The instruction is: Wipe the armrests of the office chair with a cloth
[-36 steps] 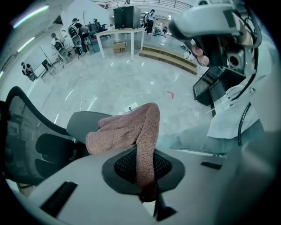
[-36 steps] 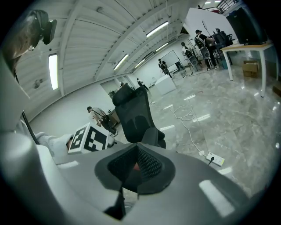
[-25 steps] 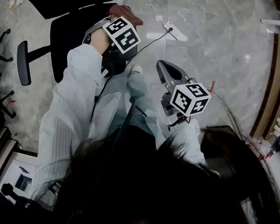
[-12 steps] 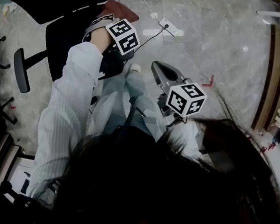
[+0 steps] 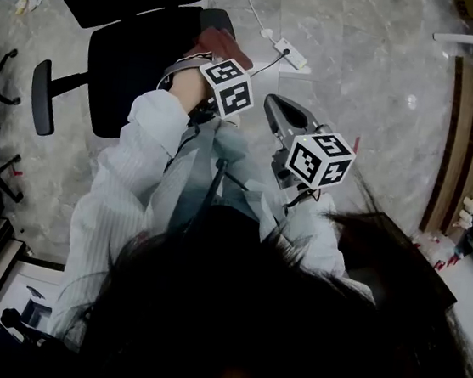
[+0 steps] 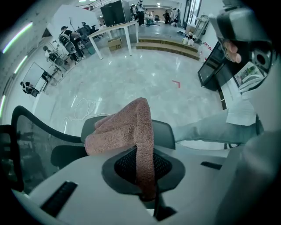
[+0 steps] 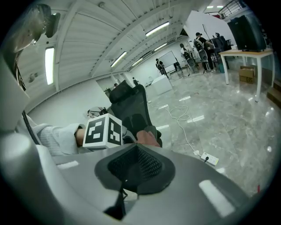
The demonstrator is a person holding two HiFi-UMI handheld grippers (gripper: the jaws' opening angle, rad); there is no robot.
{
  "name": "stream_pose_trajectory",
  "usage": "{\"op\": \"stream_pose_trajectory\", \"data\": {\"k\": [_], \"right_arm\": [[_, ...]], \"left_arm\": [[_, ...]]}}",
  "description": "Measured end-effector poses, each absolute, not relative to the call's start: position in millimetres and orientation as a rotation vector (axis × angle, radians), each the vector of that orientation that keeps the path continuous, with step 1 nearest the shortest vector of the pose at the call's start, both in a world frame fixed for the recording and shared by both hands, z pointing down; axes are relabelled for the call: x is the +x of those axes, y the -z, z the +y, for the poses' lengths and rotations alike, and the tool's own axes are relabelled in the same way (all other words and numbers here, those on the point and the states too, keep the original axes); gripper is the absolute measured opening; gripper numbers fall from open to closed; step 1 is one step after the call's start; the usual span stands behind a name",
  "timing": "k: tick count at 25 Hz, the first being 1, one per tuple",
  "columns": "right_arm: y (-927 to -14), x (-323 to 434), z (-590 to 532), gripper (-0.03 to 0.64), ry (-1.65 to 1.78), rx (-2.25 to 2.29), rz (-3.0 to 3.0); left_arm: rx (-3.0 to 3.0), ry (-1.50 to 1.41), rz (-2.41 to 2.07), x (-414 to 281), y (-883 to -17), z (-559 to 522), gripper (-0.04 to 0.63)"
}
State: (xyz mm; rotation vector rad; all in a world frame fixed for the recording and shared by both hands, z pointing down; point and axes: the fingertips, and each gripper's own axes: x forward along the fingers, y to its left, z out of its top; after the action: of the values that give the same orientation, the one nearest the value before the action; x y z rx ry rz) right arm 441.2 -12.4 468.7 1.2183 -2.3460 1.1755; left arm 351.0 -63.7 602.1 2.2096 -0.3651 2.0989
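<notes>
1. left gripper (image 6: 142, 176) points down at the office chair (image 5: 136, 65). its jaws are clamped on the cloth (image 6: 125, 129), and a strip of the cloth runs down between the pads.
2. the cloth is pinkish-brown terry, bunched up and draped over the armrest pad (image 6: 163, 132), touching it. this is the armrest on the side of the chair nearest the person's trouser leg (image 6: 206, 129).
3. in the head view the cloth shows just beyond the left marker cube (image 5: 228, 87), at the edge of the black seat. the other armrest (image 5: 43, 97) is bare, on the far side of the seat and well apart from the cloth.
4. right gripper (image 7: 131, 169) has its jaws together with nothing between them. it is held beside the left one, tilted downward and apart from the chair.
5. the right gripper view looks across at the left marker cube, the cloth and the chair backrest (image 7: 131, 103).
6. a white power strip (image 5: 292, 54) with its cable lies on the grey marble floor (image 5: 379, 73), near the chair.
7. a white sleeve (image 5: 127, 170) leads up to the left gripper. dark hair fills the lower part of the head view.
</notes>
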Motion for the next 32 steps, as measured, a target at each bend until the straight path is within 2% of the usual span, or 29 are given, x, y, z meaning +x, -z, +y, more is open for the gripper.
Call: {"op": "stream_pose_trajectory", "data": {"k": [9,17,21,32], "right_arm": [[-444.1,430.3,-4.5,0.002,-1.102,1.222,-2.382],[-433.8,425.5,-3.4,0.002,-1.122,1.254,-2.387],[-434.5,429.4,-7.3,0.002,-1.113,1.259,-2.383],[-340.6,406.5,-48.4,0.002,-0.759,1.323,-2.552]], "left_arm": [[2.160,-1.864,-0.302,350.8,-586.9,-7.0,0.025],[2.091,-1.868,-0.127,348.9,-587.6,33.9,0.025],[2.150,-1.803,-0.220,355.0,-582.8,25.2,0.025],[2.410,-1.326,-0.939,334.6,-386.3,-83.1,0.025]]}}
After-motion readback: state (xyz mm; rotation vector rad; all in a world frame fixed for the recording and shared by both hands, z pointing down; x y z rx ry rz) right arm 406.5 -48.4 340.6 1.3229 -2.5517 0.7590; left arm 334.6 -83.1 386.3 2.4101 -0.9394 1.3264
